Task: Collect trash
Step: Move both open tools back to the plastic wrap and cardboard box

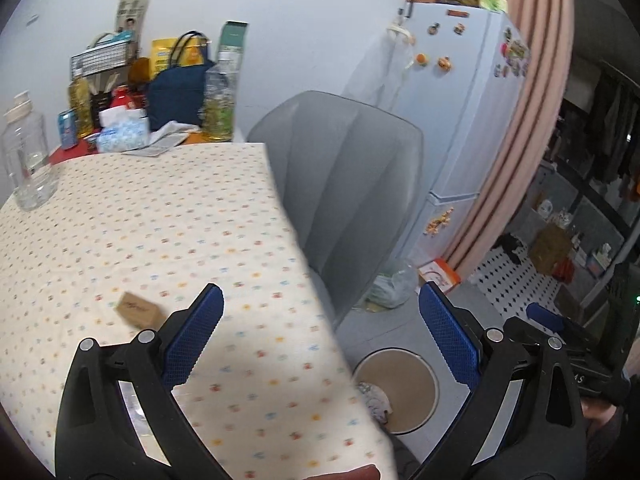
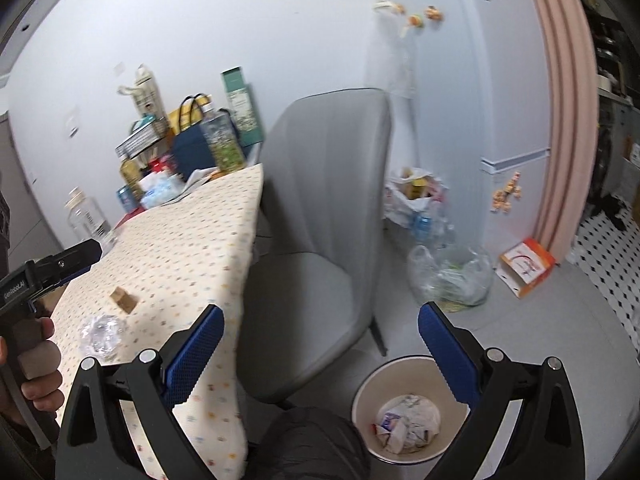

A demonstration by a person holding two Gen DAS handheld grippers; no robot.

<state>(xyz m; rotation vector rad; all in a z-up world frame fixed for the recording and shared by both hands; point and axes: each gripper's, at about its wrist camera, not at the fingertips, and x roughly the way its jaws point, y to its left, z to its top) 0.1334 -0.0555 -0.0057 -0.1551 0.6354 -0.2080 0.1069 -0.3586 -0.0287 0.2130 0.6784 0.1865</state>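
Jaws wide apart and empty on both grippers — left gripper (image 1: 320,332) over the table (image 1: 168,216) edge, right gripper (image 2: 320,340) above the bin (image 2: 362,408), probably lined up for a drop. Trash left on the table: small cardboard box (image 2: 125,299) and crumpled clear wrapper (image 2: 100,334), near the left gripper. Bin already holds crumpled paper (image 2: 408,420), beside the grey chair (image 2: 320,220).

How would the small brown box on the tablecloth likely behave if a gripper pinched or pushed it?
The small brown box looks like cardboard, so probably light and fairly stiff. Its flat faces suggest it would slide across the tablecloth, not roll. A hard pinch might dent it.
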